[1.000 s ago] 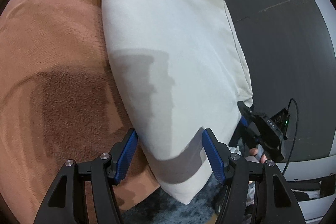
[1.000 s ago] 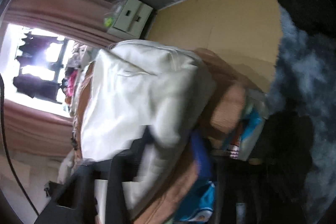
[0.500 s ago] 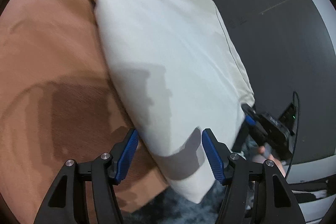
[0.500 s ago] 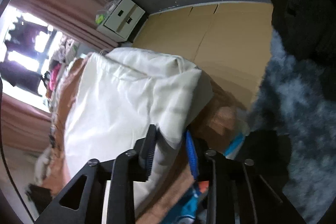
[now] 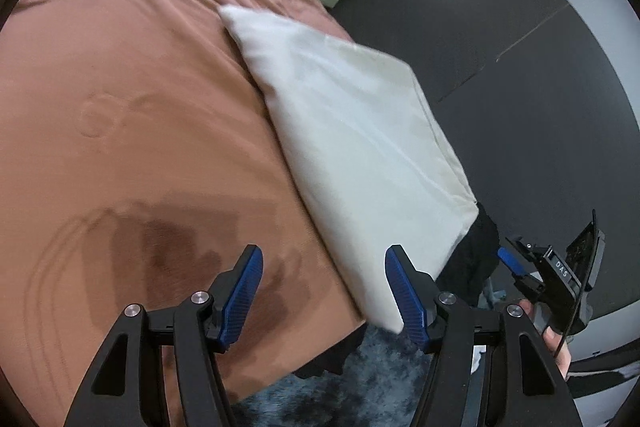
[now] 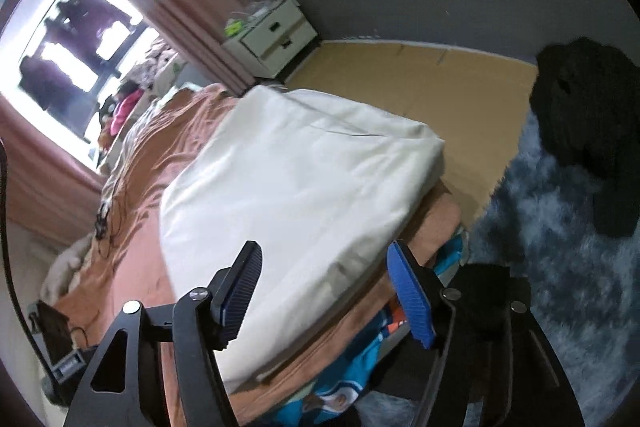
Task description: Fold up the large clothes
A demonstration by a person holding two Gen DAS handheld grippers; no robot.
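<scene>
A folded cream-white garment [image 5: 352, 131] lies along the right edge of the bed, on the rust-brown cover [image 5: 120, 99]. It also shows in the right wrist view [image 6: 288, 195]. My left gripper [image 5: 322, 291] is open and empty, hovering just short of the garment's near corner. My right gripper [image 6: 326, 291] is open and empty, its jaws apart just in front of the garment's near edge. The right gripper also appears at the lower right of the left wrist view [image 5: 552, 275].
A white bedside drawer unit [image 6: 272, 35] stands by the dark wall. A blue-grey shaggy rug [image 6: 560, 247] lies beside the bed, with a black cloth heap [image 6: 588, 123] on it. Colourful teal fabric [image 6: 340, 387] hangs below the bed edge. Pink curtains [image 6: 180, 11] frame a bright window.
My right gripper opened and let go of the white garment's corner. Both grippers drew back, so the garment looks smaller and lies flat on the bed.
</scene>
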